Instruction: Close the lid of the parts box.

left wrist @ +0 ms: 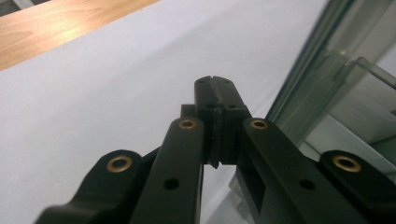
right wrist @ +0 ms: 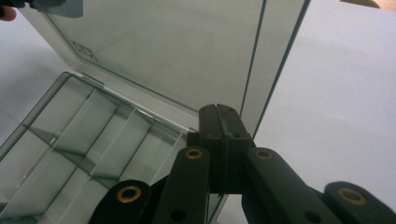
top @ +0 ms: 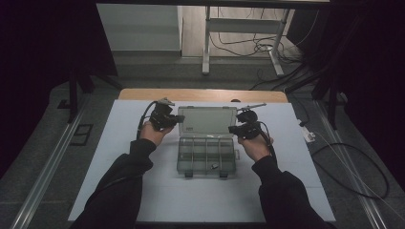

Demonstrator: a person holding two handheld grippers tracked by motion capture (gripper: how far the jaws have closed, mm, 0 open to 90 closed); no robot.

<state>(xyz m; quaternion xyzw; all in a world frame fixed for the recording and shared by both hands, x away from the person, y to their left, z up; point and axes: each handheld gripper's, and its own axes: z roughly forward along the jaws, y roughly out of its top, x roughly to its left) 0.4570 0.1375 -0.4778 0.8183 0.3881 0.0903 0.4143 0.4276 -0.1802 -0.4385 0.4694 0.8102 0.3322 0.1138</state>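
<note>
Scene: a person at a white-topped table (top: 119, 191) holds a black two-jaw gripper in each hand beside a clear plastic compartment box (top: 206, 155) with its lid up
Box: it sits at the middle of the table, nearer the far edge; the hinged transparent lid (top: 207, 120) stands open toward the far edge, and a small dark item (top: 215, 166) lies in a compartment near the tray's right front corner
Left gripper (top: 179, 118): at the lid's left edge, jaws pressed together on nothing; in the left gripper view the closed tips (left wrist: 215, 81) sit just beside the lid's edge, and whether they touch it I cannot tell
Right gripper (top: 232, 129): at the lid's right edge near the hinge, jaws likewise closed and empty
Step in hand: judged as handling the lid from both sides at once
Doing it well: keep both tips level against the lid's side edges, move them evenly, and swing along the hinge's arc so the light tray does not slide
Risk: uneven pushing could twist the lid
</note>
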